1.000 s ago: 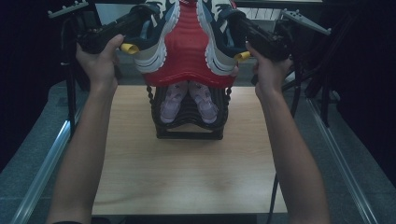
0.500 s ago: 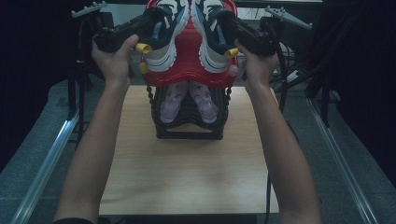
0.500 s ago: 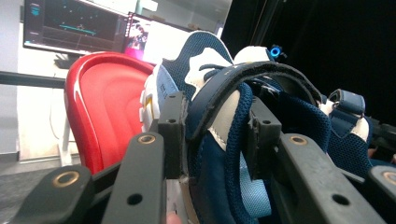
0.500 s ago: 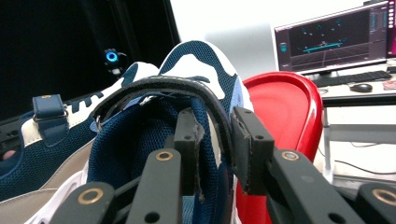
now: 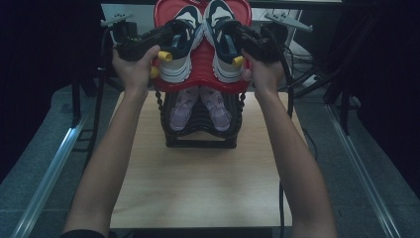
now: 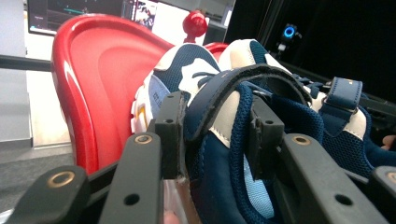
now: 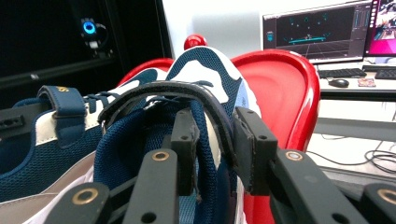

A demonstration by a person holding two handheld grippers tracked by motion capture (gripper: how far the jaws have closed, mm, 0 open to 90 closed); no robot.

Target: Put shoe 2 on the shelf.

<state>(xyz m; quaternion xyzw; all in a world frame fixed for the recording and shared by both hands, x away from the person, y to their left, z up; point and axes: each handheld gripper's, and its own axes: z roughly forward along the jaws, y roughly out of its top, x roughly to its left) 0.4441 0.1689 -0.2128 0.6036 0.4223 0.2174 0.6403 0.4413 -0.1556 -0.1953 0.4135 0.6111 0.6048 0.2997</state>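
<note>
Gripping one navy shoe [image 5: 179, 43] in your left gripper [image 5: 166, 37] and its mate [image 5: 225, 42] in your right gripper [image 5: 236, 35], you hold both on the red tray [image 5: 200, 67], jaws just easing wider.

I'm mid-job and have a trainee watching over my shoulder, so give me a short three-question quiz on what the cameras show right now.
1. True or false: each navy and white shoe on the red tier has a gripper at its collar.
2. What sits on the lower black tier of the rack?
A. a pair of pink shoes
B. a folded towel
C. a red ball
3. Which part of its shoe does the left gripper have between its jaws?

Key
1. True: the left gripper is at the left shoe, the right gripper at the right shoe.
2. A, the pink shoes.
3. The heel collar, its side wall between the pads.
</note>
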